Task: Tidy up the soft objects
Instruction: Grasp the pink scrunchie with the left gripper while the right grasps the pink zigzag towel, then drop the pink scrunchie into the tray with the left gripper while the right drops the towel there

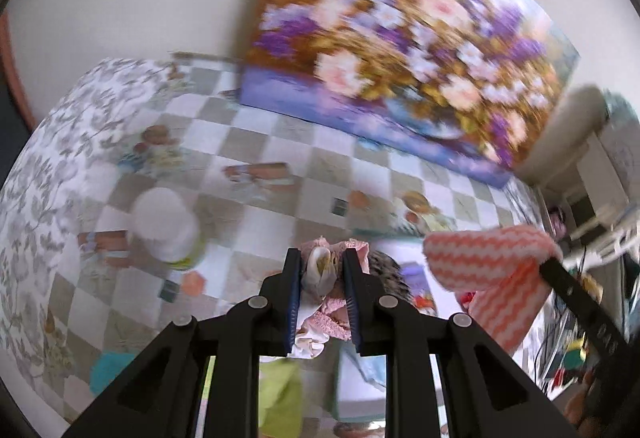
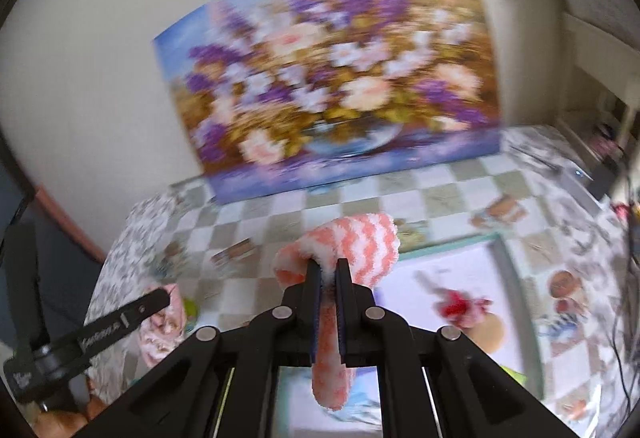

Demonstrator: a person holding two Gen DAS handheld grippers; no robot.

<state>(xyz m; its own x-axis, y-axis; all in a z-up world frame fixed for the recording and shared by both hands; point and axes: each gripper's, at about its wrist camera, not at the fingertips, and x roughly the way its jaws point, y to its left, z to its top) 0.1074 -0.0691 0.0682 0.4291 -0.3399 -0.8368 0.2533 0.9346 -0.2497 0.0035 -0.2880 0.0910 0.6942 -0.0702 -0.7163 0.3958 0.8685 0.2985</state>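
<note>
Left wrist view: my left gripper pinches a bundle of pink and white cloth, its jaws pressed against the fabric, held up over the checkered tablecloth. A white container stands on that cloth, to the left of my bundle, and the flower painting leans against the wall at the table's far edge. My right gripper is clamped on an orange-and-white striped sock, which drapes over the jaws and hangs below them, above the teal-rimmed white tray near the painting's right end.
</note>
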